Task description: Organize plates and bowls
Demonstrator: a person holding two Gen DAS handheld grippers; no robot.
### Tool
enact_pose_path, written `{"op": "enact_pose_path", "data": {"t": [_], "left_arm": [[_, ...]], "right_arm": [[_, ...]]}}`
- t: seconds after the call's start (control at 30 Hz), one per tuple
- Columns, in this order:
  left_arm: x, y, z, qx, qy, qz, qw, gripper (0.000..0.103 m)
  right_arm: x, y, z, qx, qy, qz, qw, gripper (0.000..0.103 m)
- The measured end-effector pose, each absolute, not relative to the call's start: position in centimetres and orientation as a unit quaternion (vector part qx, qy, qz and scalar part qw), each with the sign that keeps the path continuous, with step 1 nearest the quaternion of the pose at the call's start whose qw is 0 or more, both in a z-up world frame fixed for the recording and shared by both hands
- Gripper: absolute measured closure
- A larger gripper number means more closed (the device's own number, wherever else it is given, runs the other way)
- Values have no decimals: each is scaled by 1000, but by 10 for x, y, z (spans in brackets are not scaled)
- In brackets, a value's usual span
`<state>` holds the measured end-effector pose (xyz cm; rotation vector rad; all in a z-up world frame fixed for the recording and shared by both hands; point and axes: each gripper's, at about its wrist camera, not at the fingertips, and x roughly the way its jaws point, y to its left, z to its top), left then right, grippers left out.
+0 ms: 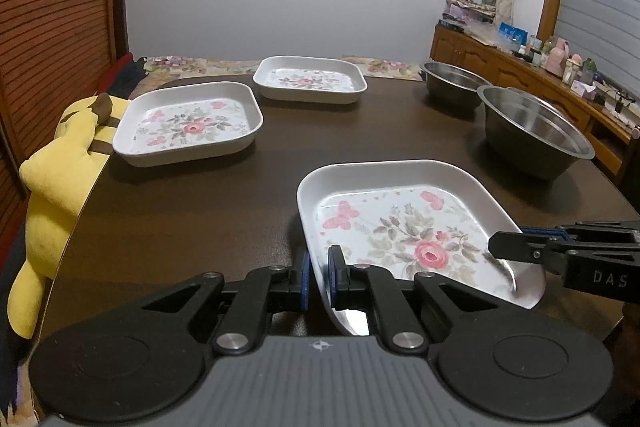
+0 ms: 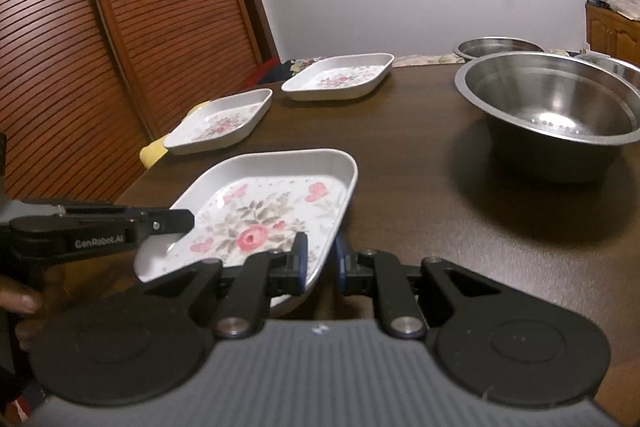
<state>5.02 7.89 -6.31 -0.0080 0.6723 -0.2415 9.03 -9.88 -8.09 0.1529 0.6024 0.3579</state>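
Note:
A square white plate with a rose print (image 1: 400, 227) (image 2: 260, 211) is held by both grippers low over the dark table (image 1: 240, 211). My left gripper (image 1: 318, 267) is shut on its left rim, which passes between the blue pads. My right gripper (image 2: 320, 255) is shut on the opposite rim near a corner. Each gripper also shows in the other's view: the right gripper (image 1: 504, 245) and the left gripper (image 2: 180, 221). Two matching plates (image 1: 188, 123) (image 1: 310, 79) lie flat at the far left. Steel bowls (image 1: 536, 131) (image 1: 452, 83) stand at the right.
A yellow plush toy (image 1: 52, 179) hangs at the table's left edge by a slatted wooden door (image 2: 80, 47). A wooden sideboard (image 1: 520, 67) with clutter runs along the right wall. Bare tabletop lies between the plates and the bowls. A hand (image 2: 20, 301) grips the left tool.

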Motion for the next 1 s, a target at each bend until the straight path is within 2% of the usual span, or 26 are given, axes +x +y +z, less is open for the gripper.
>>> {"op": "enact_pose_path", "data": {"t": [0.63,1.0], "left_arm": [[52,84,-69,-17,328,-122,937,93],[53,91,-65,-30,326,-120,937,85]], "right_arm": [[90,-98,-87,78,293,173,937,86],[91,-105,-84,87,288,168,939,86]]}}
